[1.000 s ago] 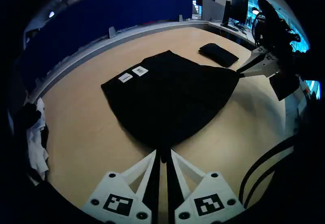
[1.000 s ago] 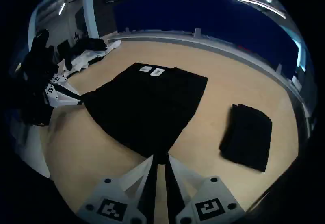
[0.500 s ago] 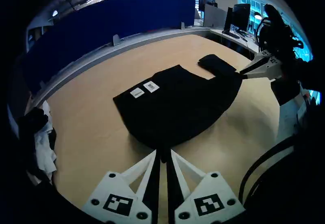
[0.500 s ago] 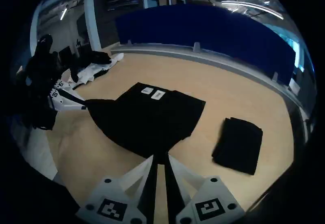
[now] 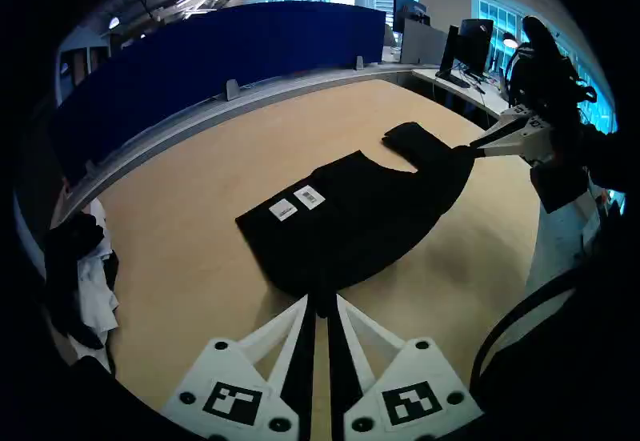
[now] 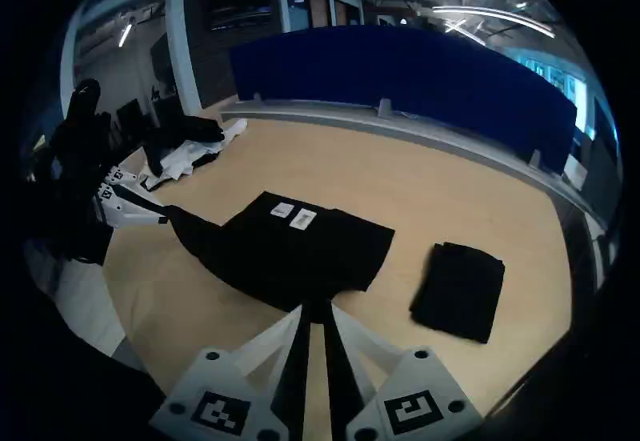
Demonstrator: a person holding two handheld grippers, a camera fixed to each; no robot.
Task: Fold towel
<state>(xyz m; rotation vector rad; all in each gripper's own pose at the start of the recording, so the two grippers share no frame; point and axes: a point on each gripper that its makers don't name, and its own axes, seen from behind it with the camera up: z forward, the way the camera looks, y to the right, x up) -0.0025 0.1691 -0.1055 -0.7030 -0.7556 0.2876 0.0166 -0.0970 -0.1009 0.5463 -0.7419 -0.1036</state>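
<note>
A black towel (image 5: 352,217) with two white tags lies partly on the wooden table, its two near corners lifted. My left gripper (image 5: 322,309) is shut on one corner. At the right of the left gripper view, the right gripper (image 5: 480,146) pinches the other corner. In the right gripper view the towel (image 6: 296,253) spreads ahead, with my right gripper (image 6: 318,313) shut on its near corner and the left gripper (image 6: 164,217) holding the far left corner.
A folded black towel (image 6: 458,290) lies to the right on the table (image 6: 416,185); it also appears behind the held towel (image 5: 408,135). A pile of black and white cloth (image 5: 76,273) sits at the table's left end. A blue partition (image 6: 400,65) runs along the far edge.
Both grippers have risen and pulled back with the towel corners. More of the towel hangs off the table surface, and it looks smaller and farther away.
</note>
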